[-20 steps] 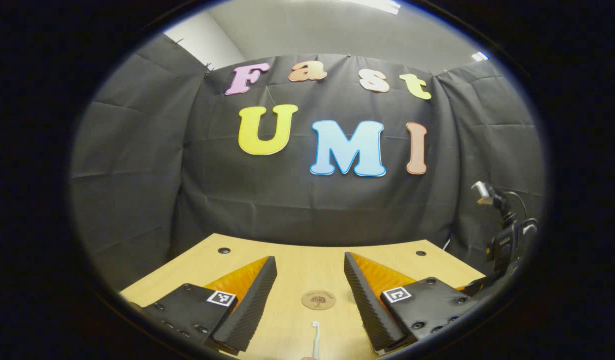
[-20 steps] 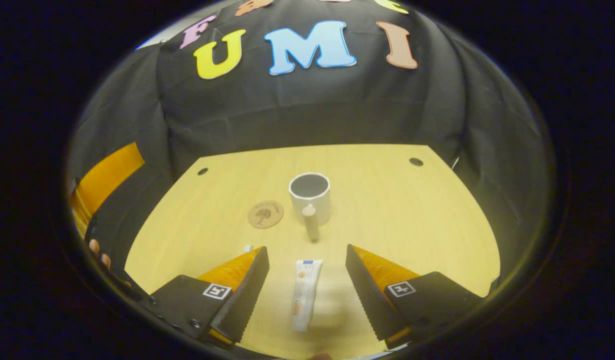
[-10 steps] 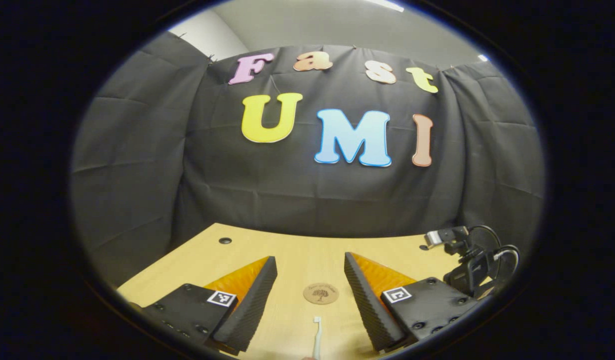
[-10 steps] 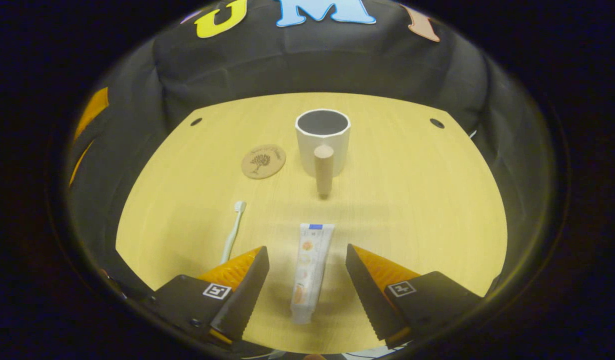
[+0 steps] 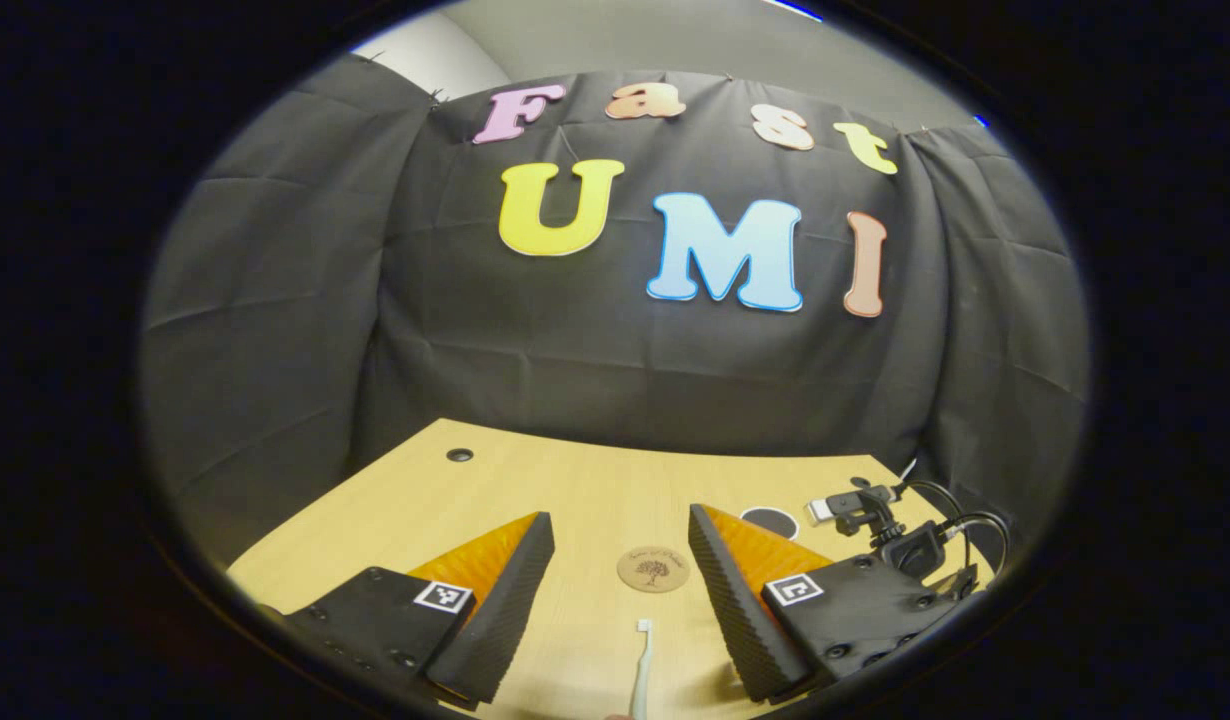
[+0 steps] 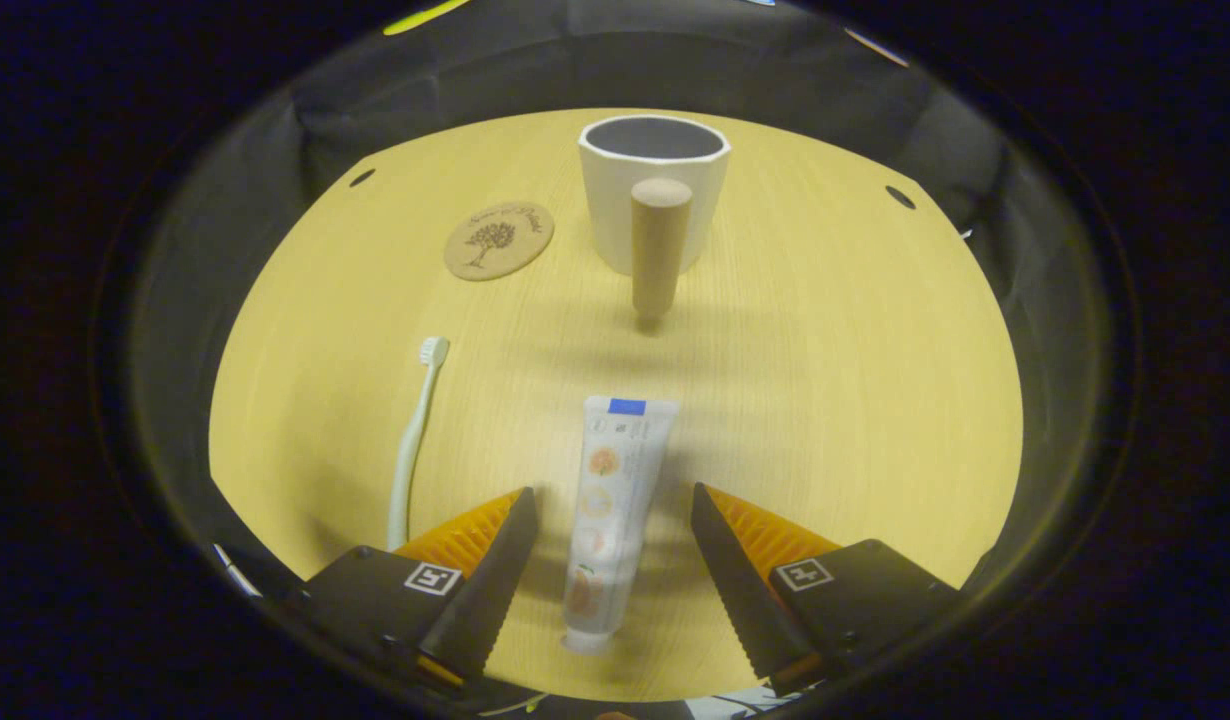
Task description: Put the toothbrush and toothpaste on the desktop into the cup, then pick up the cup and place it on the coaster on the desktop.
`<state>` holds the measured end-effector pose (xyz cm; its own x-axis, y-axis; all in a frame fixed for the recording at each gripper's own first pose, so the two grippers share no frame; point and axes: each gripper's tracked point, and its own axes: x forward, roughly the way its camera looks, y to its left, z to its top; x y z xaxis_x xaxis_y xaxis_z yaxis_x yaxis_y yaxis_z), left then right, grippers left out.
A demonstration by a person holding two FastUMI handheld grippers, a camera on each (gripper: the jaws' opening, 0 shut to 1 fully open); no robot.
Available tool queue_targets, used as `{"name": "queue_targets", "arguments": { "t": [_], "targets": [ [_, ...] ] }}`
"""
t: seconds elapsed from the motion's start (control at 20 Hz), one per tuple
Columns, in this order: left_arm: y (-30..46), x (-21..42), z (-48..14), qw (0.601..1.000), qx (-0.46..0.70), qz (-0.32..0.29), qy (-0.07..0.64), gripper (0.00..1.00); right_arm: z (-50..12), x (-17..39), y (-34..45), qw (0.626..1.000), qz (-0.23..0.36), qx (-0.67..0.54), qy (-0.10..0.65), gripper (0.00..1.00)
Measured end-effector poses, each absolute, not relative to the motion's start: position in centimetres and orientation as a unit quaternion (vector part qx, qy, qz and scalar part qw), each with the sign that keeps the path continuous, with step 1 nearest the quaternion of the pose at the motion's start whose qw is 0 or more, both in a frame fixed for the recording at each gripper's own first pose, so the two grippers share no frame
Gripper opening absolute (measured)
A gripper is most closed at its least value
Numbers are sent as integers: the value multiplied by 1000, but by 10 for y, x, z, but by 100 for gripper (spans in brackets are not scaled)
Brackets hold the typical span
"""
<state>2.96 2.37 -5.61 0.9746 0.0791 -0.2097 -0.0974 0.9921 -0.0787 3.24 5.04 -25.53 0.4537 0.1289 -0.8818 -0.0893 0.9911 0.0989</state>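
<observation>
Right fingers (image 6: 735,570) straddling toothpaste (image 6: 607,510), cup (image 6: 653,190) beyond

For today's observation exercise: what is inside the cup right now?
In the right gripper view, the cup shows a dark upper interior with nothing sticking out; its near wall hides the bottom. Toothbrush and toothpaste lie on the desktop.

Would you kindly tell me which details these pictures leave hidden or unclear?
- Toothbrush: left gripper view, handle cut off by the bottom edge.
- Cup: left gripper view, body hidden behind the left hand-held gripper finger.
- Coaster: right gripper view, print too small.
- Toothpaste: label too blurred.
</observation>
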Motion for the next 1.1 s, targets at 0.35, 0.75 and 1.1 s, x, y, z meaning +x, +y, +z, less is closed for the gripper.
{"name": "queue_targets", "arguments": {
  "t": [0.35,0.75,1.1],
  "targets": [
    [28,25,-75,989,-46,51,128,91,-262,35,49,840,61,15,539,91],
    [34,18,-103,982,-61,60,169,91,-259,39,44,831,63,46,550,45],
    [30,17,-176,949,-75,43,302,91,-254,37,45,841,71,56,534,39]
  ]
}}
